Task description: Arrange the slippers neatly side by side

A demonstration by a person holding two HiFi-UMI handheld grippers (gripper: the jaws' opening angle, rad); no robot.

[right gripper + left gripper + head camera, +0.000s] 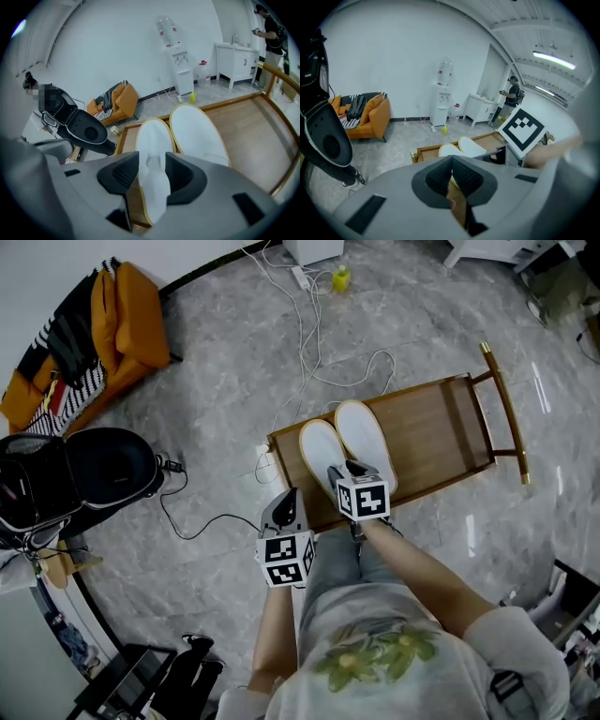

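SLIPPERS: two white fabric slippers with tan edging, left one [322, 454] and right one [364, 435], side by side, edges touching, on brown wooden railed tray [441, 427] | RIGHT GRIPPER [152, 171]: jaws released, left slipper's upper between them | LEFT GRIPPER [451, 176]: jaws clenched, empty, near tray corner

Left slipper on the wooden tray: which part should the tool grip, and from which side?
Grip the raised fabric upper at the slipper's near end, from above: it stands off the flat sole, and the right tool's open jaws straddle it.
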